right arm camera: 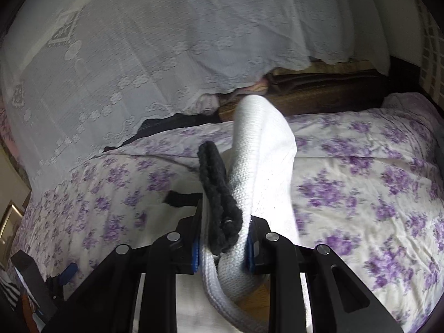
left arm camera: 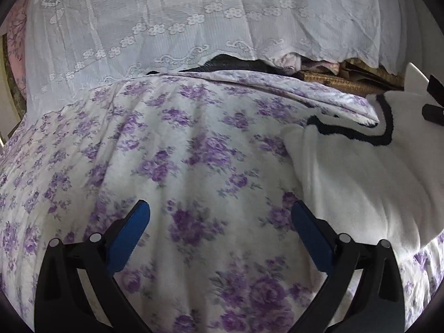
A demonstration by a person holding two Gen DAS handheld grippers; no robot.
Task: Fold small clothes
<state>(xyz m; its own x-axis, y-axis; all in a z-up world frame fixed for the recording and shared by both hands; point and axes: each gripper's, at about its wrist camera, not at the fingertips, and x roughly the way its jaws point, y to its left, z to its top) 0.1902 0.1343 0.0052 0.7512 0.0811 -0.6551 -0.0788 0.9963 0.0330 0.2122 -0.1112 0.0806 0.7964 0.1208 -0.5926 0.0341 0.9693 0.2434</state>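
A white knit garment (left arm camera: 360,172) with black trim lies on the right side of a purple-flowered bedsheet (left arm camera: 177,149). My left gripper (left arm camera: 222,222) hovers open over the bare sheet to the left of it, with nothing between its blue pads. In the right wrist view my right gripper (right arm camera: 224,238) is shut on a bunched fold of the same white garment (right arm camera: 263,152). That fold rises above the bed, with the black trim (right arm camera: 219,194) draped over the left pad. The right gripper's black tip (left arm camera: 433,105) shows at the far right edge of the left wrist view.
A white lace cloth (left arm camera: 172,27) hangs across the back of the bed. Under its hem lie a dark cloth (left arm camera: 236,65), pink fabric and woven brown mats (left arm camera: 341,82). A dark wooden board (right arm camera: 327,91) runs behind the bed. The left gripper (right arm camera: 69,270) shows low left.
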